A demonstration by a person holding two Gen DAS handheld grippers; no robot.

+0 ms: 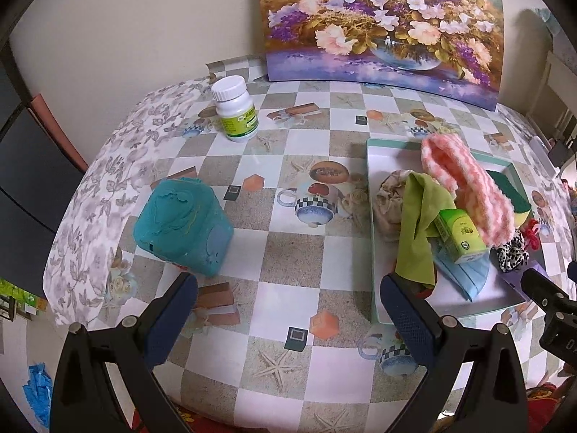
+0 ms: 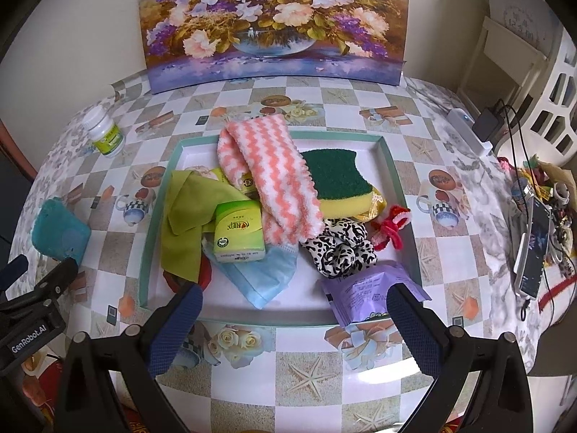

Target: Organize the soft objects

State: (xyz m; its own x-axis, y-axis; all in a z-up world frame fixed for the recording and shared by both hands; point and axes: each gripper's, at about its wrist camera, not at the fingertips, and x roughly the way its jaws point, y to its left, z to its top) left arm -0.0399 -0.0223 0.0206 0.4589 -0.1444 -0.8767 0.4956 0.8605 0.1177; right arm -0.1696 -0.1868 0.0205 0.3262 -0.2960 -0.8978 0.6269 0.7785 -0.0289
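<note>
A shallow teal-rimmed tray (image 2: 391, 166) holds a pink-and-white fuzzy sock (image 2: 277, 180), a green cloth (image 2: 187, 213), a green tissue pack (image 2: 238, 232), a blue face mask (image 2: 263, 281), a green-and-yellow sponge (image 2: 339, 180), a leopard scrunchie (image 2: 339, 249), a red scrunchie (image 2: 391, 227) and a purple packet (image 2: 368, 292). My right gripper (image 2: 294, 310) is open and empty at the tray's near edge. My left gripper (image 1: 288, 299) is open and empty above the table, left of the tray (image 1: 371, 216). A teal box (image 1: 182, 223) lies just beyond its left finger.
A white pill bottle (image 1: 236, 110) stands at the far left of the checkered table (image 1: 281, 252). A flower painting (image 2: 274, 18) leans on the back wall. A phone (image 2: 533, 252), cables and a charger (image 2: 488, 124) lie at the right edge.
</note>
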